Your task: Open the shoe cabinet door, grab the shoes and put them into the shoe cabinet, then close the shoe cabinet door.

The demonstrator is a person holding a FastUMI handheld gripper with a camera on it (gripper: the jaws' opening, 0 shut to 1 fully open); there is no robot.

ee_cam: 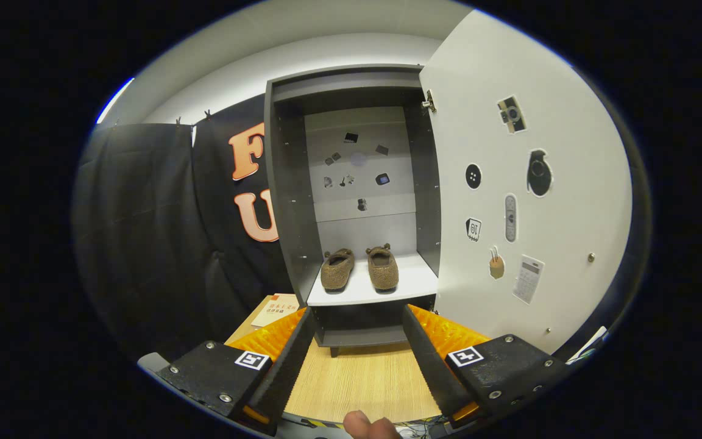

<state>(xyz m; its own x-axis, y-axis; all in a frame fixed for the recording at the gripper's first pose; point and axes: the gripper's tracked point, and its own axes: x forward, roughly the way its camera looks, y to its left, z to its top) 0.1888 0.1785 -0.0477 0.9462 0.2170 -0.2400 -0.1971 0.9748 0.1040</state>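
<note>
Shoes (359, 269) both sit on the cabinet shelf (412, 286), side by side, beyond our gripper (356, 341); jaws open, empty. Door (509, 183) stands wide: stiff, light panel, probably swings easily, so we push near its free edge.

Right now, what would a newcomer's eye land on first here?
The pair of brown fuzzy slippers, side by side on the white shelf inside the open shoe cabinet, beyond the tongs. Next, the cabinet door, swung wide to the right and dotted with stickers. The tongs are open with nothing between them, over the wooden floor.
</note>
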